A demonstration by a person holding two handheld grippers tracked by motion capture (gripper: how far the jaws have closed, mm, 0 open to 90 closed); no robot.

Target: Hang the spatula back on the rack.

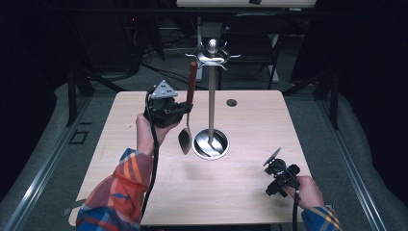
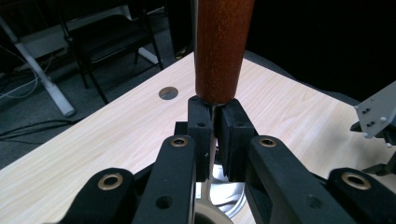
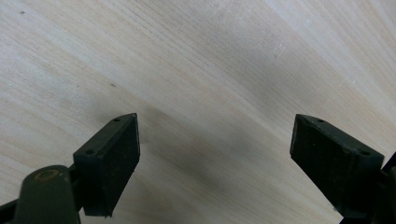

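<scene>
A spoon (image 1: pixel 185 137) with a brown wooden handle (image 1: pixel 192 82) hangs upright in the high view, bowl down, just left of a metal utensil stand (image 1: pixel 211 86). My left gripper (image 1: pixel 184 109) is shut on the spoon's thin metal neck just below the handle. In the left gripper view the handle (image 2: pixel 222 46) rises straight above the closed pads (image 2: pixel 201 126). The stand has a round base (image 1: pixel 210 144) and hooked arms (image 1: pixel 212 56) at the top. My right gripper (image 1: pixel 271 185) rests low at the table's front right, and its own view shows the jaws wide apart over bare wood (image 3: pixel 210 84).
The light wooden table (image 1: pixel 159 183) has a round cable hole (image 1: pixel 231 102) at the back. A dark chair (image 1: pixel 252 41) and desk legs stand behind the table. The floor around is grey, with black frame posts at the sides.
</scene>
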